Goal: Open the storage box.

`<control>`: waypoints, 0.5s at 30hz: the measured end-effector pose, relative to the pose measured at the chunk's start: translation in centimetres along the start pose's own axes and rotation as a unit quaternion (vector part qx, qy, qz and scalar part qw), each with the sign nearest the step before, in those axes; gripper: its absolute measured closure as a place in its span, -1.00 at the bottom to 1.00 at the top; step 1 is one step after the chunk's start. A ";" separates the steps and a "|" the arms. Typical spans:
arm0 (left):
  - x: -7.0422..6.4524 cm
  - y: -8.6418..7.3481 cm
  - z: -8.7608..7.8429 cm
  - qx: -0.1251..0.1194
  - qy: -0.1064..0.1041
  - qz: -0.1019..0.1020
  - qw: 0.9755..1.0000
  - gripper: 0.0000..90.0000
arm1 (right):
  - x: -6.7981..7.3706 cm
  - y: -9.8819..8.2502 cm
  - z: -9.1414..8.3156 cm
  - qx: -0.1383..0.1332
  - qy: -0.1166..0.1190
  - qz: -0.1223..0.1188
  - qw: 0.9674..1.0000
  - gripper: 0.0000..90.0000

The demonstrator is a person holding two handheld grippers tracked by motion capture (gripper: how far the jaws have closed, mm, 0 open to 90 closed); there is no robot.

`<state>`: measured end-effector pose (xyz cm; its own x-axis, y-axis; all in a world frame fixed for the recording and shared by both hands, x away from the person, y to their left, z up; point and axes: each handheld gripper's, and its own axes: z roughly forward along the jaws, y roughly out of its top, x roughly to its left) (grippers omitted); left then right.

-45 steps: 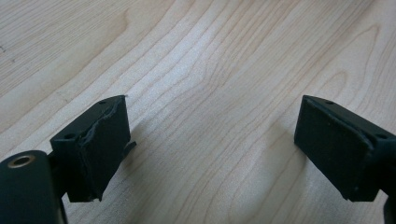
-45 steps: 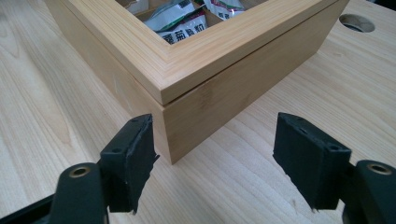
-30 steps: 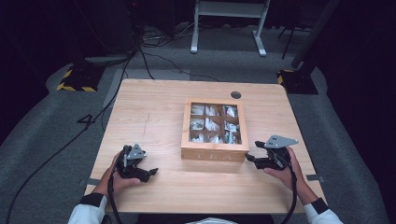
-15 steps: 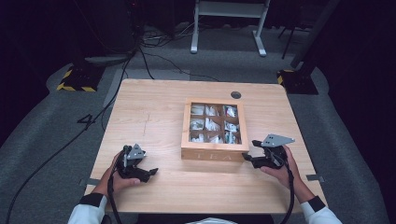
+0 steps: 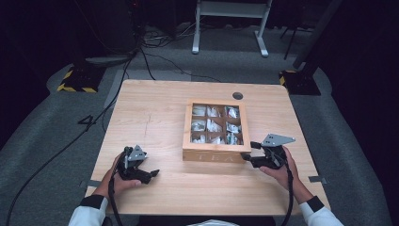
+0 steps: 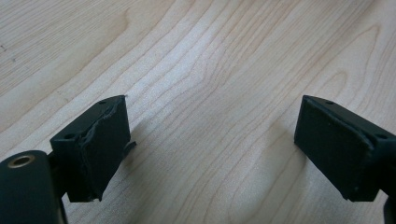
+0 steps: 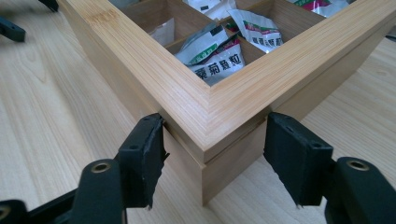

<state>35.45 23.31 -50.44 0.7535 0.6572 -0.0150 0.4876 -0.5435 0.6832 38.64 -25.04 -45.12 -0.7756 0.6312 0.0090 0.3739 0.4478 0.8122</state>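
Right gripper, jaws just closing astride the tea box's near right corner without yet clamping it, while the left gripper rests released near the table's near left corner.

1. Light wooden table with a round cable hole near the far edge.
2. Grey carpet floor, dark room beyond.
3. White metal stand behind the table.
4. Black cables trail across the floor.
5. Yellow-black striped bases at both far corners.
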 end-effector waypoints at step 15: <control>0.1 0.1 0.1 0.000 0.000 0.001 1.000 -0.76 | 0.0 0.5 0.0 0.001 0.000 0.009 1.000 -0.15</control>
<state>35.58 23.31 -50.45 0.7546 0.6561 -0.0136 0.4857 -0.5445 0.6838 38.81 -24.78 -44.78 -0.7684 0.6395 0.0231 0.3883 0.4372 0.8112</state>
